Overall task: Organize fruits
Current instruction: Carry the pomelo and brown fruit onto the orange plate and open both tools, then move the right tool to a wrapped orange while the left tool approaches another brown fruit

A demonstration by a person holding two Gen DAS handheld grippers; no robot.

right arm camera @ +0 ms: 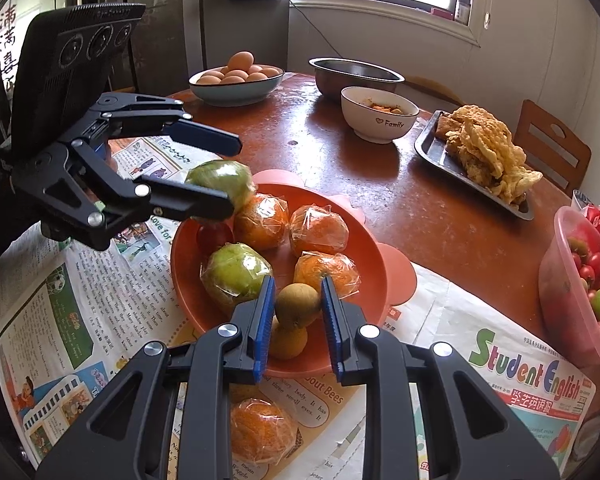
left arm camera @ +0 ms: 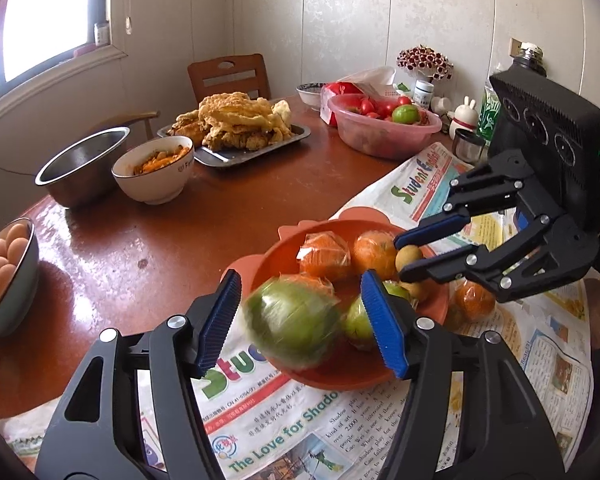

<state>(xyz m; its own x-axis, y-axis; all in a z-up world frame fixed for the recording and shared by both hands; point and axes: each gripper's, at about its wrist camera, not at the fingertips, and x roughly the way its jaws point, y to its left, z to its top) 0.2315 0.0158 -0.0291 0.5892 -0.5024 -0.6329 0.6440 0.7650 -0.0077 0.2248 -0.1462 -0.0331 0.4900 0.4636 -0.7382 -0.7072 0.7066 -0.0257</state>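
Observation:
An orange bowl (right arm camera: 180,256) on newspaper holds several plastic-wrapped oranges (right arm camera: 318,230), a wrapped green fruit (right arm camera: 236,276) and a small brown fruit (right arm camera: 288,340). My left gripper (left arm camera: 300,284) hangs over the bowl's near rim (left arm camera: 340,380). A second wrapped green fruit (left arm camera: 292,320), blurred, sits loose between the jaws with a gap at each pad. In the right wrist view the same gripper (right arm camera: 232,176) straddles that fruit (right arm camera: 220,182). My right gripper (right arm camera: 297,282) is shut on a round brown fruit (right arm camera: 298,306) above the bowl, also visible from the left wrist as gripper (left arm camera: 400,258) and fruit (left arm camera: 409,258).
One wrapped orange (right arm camera: 262,430) lies on the newspaper (right arm camera: 420,320) beside the bowl. A pink basin (left arm camera: 384,128) holds tomatoes. An egg bowl (right arm camera: 236,80), steel bowl (right arm camera: 356,72), white bowl (right arm camera: 380,116) and fried-food tray (right arm camera: 476,160) crowd the far table. A chair (left arm camera: 230,74) stands behind.

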